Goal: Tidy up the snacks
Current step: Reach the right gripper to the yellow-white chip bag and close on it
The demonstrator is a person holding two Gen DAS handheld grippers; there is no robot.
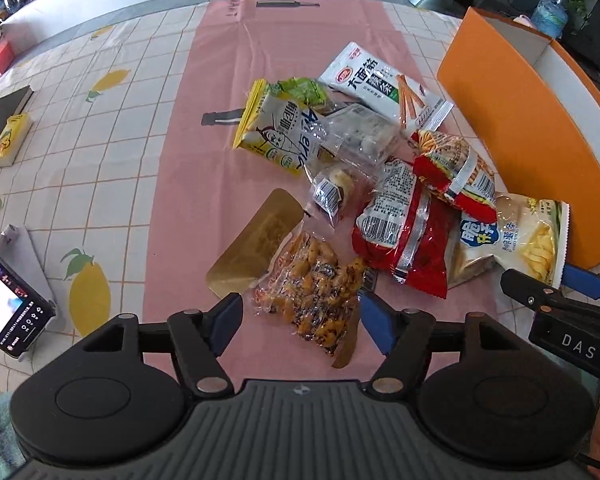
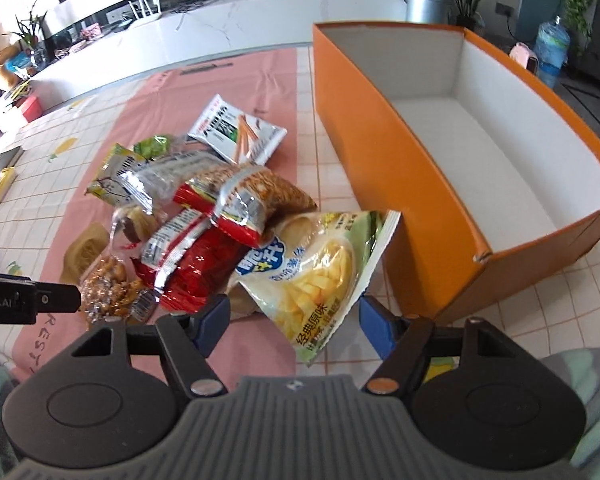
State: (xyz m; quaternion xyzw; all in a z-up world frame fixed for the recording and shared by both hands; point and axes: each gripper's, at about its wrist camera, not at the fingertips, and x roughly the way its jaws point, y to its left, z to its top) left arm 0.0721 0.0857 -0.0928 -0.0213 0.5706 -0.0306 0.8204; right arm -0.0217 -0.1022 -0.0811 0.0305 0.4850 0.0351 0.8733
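Note:
A pile of snack packets lies on the pink cloth (image 1: 204, 152). My left gripper (image 1: 300, 320) is open, its fingers either side of a clear bag of nuts (image 1: 312, 292) lying on a gold card (image 1: 256, 240). My right gripper (image 2: 294, 324) is open around the lower corner of a pale yellow chips bag (image 2: 316, 276), which also shows in the left wrist view (image 1: 516, 236). Red packets (image 2: 196, 264) and a white stick-snack packet (image 2: 236, 128) lie in the pile. An open orange box (image 2: 400, 184) with a white inside stands to the right.
A phone (image 1: 8, 300) leans at the left on the tiled tablecloth with lemon prints (image 1: 92, 292). A yellow pack (image 1: 10, 140) lies at far left. A white counter (image 2: 180, 40) runs behind the table. The right gripper shows in the left wrist view (image 1: 560, 292).

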